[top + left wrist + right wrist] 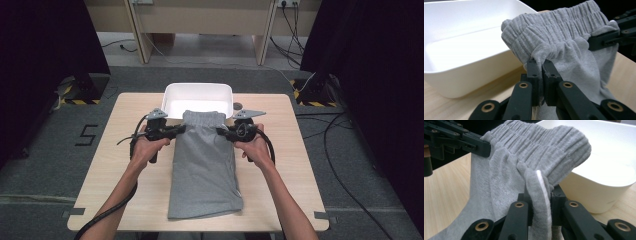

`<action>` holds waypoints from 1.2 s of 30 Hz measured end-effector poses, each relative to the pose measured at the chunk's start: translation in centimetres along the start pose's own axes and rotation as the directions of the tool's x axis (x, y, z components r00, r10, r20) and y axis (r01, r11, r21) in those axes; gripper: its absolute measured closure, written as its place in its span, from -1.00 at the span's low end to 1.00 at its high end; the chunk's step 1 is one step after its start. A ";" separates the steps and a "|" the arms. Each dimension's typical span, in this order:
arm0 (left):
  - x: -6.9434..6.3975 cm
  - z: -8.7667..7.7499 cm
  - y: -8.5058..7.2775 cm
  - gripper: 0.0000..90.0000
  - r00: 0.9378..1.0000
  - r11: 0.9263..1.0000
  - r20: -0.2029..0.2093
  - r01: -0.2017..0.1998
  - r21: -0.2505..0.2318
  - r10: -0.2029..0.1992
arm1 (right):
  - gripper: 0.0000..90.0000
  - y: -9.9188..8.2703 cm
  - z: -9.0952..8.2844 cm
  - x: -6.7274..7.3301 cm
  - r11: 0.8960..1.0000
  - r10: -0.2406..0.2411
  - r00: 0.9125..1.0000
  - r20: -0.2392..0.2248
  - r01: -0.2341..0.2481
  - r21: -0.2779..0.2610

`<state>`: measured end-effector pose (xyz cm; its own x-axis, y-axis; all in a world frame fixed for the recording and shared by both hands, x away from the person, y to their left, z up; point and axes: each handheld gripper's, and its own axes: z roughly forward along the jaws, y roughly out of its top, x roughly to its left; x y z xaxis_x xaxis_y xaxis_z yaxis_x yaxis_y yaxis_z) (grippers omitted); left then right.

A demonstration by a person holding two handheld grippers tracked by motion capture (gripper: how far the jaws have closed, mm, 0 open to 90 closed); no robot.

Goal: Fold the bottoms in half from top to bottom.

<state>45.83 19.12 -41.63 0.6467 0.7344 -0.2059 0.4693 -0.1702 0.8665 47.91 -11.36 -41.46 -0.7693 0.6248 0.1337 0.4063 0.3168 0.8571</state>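
Grey trousers [205, 170] with an elastic waistband lie lengthwise on the wooden table [125, 165], waistband end lifted at the far side. My left gripper [181, 129] is shut on the left edge of the waistband. In the left gripper view its jaws [541, 63] pinch bunched grey fabric [554, 32]. My right gripper [221, 131] is shut on the right edge, and in the right gripper view [540, 192] a fold with a white seam sits between the jaws. The raised waistband [531, 142] hangs between both grippers, close in front of a white tub [197, 86].
The white tub [461, 80] is rectangular and holds nothing, standing at the table's far middle edge. A small dark round object [237, 106] lies just right of it. Bare tabletop stretches to either side of the trousers. Cables trail on the floor around the table.
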 end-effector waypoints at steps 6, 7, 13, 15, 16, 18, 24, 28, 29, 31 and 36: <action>-1.3 -1.4 -3.0 0.88 0.997 1.000 0.077 -0.015 -0.003 0.015 | 0.78 -2.3 -1.9 2.5 0.995 -0.093 0.996 -0.006 0.092 -0.021; -1.6 -1.6 -3.5 0.88 0.997 1.000 0.079 -0.024 -0.002 0.024 | 0.78 -2.8 -2.3 3.0 0.994 -0.109 0.994 -0.006 0.109 -0.019; -3.8 -3.3 -6.3 0.87 0.993 0.998 0.100 -0.058 -0.014 0.059 | 0.76 -5.4 -4.0 5.8 0.987 -0.159 0.987 -0.012 0.159 0.003; -4.5 -3.8 -7.3 0.86 0.992 0.998 0.104 -0.068 -0.010 0.069 | 0.74 -6.2 -4.4 6.4 0.986 -0.164 0.986 -0.020 0.164 0.001; -4.7 -3.9 -7.9 0.85 0.992 0.998 0.111 -0.060 -0.007 0.060 | 0.73 -6.6 -4.6 6.7 0.987 -0.164 0.986 -0.027 0.164 0.003; -5.2 -4.0 -9.0 0.84 0.992 0.998 0.114 -0.058 0.007 0.057 | 0.70 -7.6 -4.7 7.2 0.987 -0.156 0.987 -0.046 0.157 0.017; -6.4 -3.7 -12.9 0.72 0.991 0.995 0.126 -0.060 0.085 0.049 | 0.42 -10.6 -4.8 8.4 0.979 -0.160 0.985 -0.060 0.166 0.118; -7.1 -4.0 -14.0 0.57 0.989 0.993 0.145 -0.056 0.105 0.041 | 0.28 -11.8 -5.2 9.0 0.977 -0.141 0.987 -0.071 0.150 0.148; -7.3 -4.1 -14.2 0.45 0.988 0.993 0.148 -0.050 0.109 0.033 | 0.24 -11.9 -5.5 9.0 0.978 -0.138 0.988 -0.073 0.148 0.149; -7.5 -4.4 -14.1 0.30 0.988 0.993 0.156 -0.037 0.112 0.019 | 0.17 -11.9 -6.0 9.0 0.982 -0.121 0.990 -0.069 0.129 0.138; -7.2 -5.5 -12.2 0.10 0.989 0.998 0.147 0.004 0.064 -0.013 | 0.05 -11.1 -7.5 8.6 0.990 -0.084 0.995 -0.054 0.089 0.107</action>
<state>32.20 19.49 -48.20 0.7221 0.6318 -0.2818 0.5088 -0.2090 0.8351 33.12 -14.86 -46.11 -0.8259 0.5569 0.0880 0.3864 0.4454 0.8077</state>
